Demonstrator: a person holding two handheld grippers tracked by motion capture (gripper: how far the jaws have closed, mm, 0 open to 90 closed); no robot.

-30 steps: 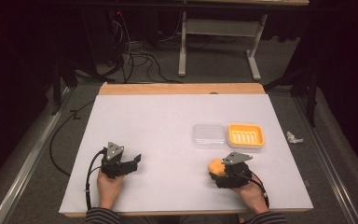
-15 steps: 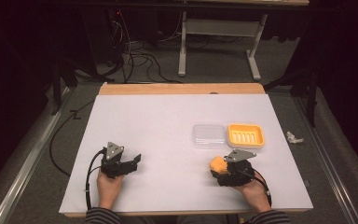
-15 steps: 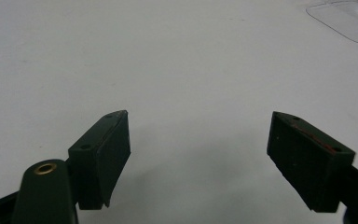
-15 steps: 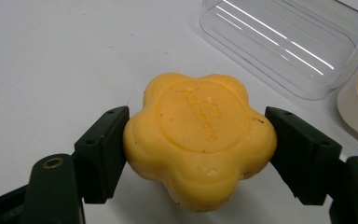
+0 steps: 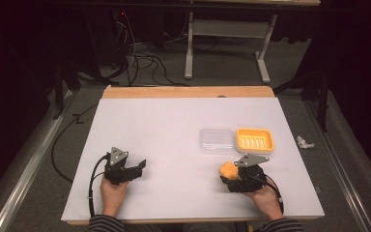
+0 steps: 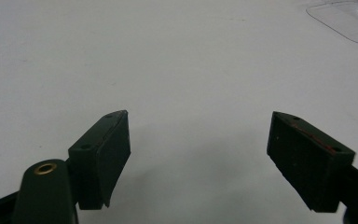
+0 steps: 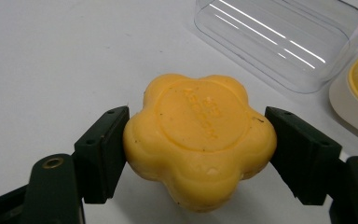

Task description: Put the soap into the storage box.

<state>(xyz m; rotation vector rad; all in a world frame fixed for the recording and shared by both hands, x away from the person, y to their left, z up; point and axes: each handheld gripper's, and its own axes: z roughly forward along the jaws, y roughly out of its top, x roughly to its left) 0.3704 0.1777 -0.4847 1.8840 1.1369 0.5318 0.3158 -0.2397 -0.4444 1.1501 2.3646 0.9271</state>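
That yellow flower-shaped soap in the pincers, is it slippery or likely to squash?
The yellow soap looks solid: its lobes keep their shape between the right gripper pads, so probably stiff. Its smooth, waxy sheen suggests it might slip. With flat faces, it would likely slide on the table rather than roll.

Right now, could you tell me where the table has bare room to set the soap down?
Bare: everything left of the clear lid and beyond the left gripper. Crowded: lid, dish and right gripper holding the soap.
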